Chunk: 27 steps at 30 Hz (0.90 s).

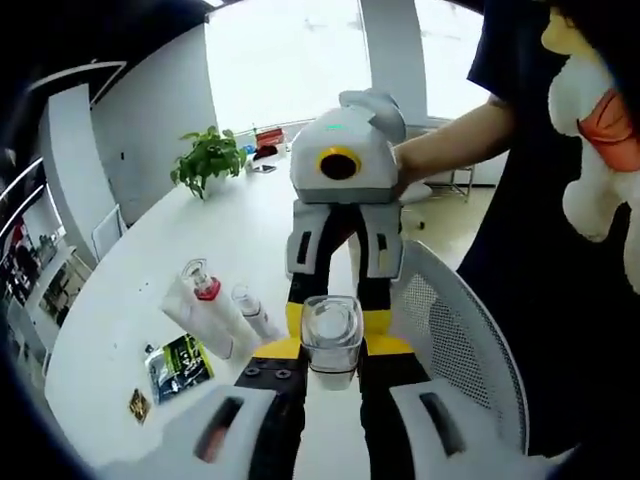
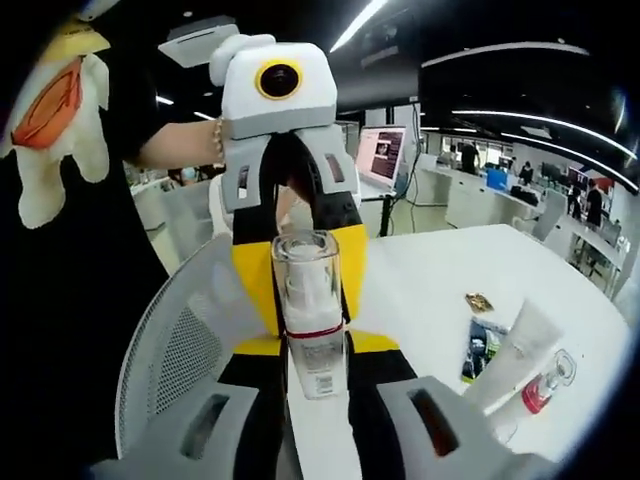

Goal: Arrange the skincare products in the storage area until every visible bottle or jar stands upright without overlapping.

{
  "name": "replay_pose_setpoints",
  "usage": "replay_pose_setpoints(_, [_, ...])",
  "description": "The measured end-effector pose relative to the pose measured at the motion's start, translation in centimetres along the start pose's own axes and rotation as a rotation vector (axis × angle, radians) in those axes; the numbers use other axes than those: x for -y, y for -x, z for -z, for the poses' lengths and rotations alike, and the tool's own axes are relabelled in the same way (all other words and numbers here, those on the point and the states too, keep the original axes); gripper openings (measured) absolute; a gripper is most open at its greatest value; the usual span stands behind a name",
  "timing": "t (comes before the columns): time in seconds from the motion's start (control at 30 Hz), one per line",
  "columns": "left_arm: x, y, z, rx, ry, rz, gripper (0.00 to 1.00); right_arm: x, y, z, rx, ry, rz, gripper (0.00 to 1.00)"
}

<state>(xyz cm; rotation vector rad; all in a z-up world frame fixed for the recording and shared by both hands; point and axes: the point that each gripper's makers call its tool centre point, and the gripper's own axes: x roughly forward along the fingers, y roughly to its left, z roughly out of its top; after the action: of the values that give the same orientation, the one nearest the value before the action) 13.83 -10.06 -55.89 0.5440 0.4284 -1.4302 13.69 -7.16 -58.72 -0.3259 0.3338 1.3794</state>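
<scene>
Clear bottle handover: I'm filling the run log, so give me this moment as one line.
phase: mid-air handover | clear bottle: held above table | left gripper: gripping | right gripper: gripping | white tube: lying flat

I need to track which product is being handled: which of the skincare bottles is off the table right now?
The clear bottle, held in the air between both grippers' jaws. The white tube and small clear bottle lie on the white table.

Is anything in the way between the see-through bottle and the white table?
Nothing visible blocks it. The clear plastic bottle is pinched between both tools above the white table; the white tube and red-collared bottle lie off to the side.
</scene>
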Motion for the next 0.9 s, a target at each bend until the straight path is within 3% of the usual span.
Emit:
replay_pose_setpoints(0.5, [-1.1, -2.4, 1.4, -0.019, 0.005, 0.013, 0.21, 1.2, 0.7, 2.6, -0.036, -0.081, 0.12, 0.57])
replay_pose_setpoints(0.9, [-2.5, -4.4, 3.9, -0.041, 0.029, 0.017, 0.21, 2.5, 1.5, 4.0, -0.033, -0.163, 0.219, 0.69])
